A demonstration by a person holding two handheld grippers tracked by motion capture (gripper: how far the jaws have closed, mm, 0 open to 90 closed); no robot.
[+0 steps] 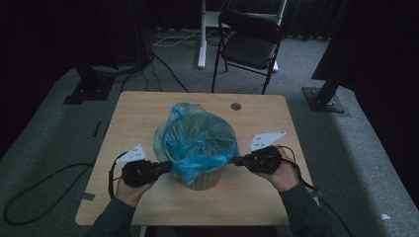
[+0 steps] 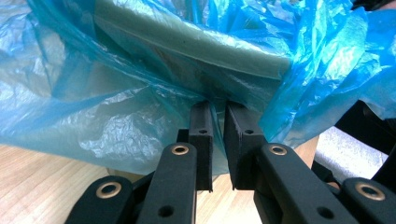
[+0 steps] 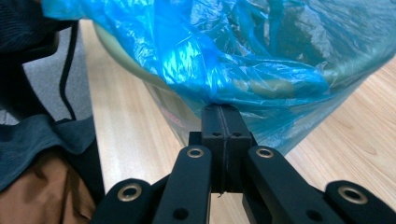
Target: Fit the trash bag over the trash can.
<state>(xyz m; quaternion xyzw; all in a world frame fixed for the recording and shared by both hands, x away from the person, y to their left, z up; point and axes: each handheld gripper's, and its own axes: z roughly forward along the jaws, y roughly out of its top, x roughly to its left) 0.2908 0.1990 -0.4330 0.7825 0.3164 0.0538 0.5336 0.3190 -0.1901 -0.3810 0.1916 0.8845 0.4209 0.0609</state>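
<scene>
A pale round bin point(image 1: 203, 180) stands mid-table, lined with a blue plastic bag point(image 1: 197, 140) whose rim hangs loosely over its edge. At the bin's left side is my left gripper point(image 1: 168, 167). In the left gripper view its jaws point(image 2: 219, 109) stand a narrow slit apart just below the bin's rim point(image 2: 196, 42), with bag film point(image 2: 93, 107) draped at their tips and not pinched. My right gripper point(image 1: 236, 160) is at the bin's right side. There its jaws point(image 3: 223, 109) are pressed together on a gathered edge of the bag point(image 3: 210, 60), pulled out from the bin's wall point(image 3: 163, 100).
The wooden table point(image 1: 148, 108) has a small round hole point(image 1: 235, 106) at its far side. A black folding chair point(image 1: 249, 42) stands behind the table. Cables point(image 1: 163, 64) run over the grey carpet, and dark stand bases sit at both sides.
</scene>
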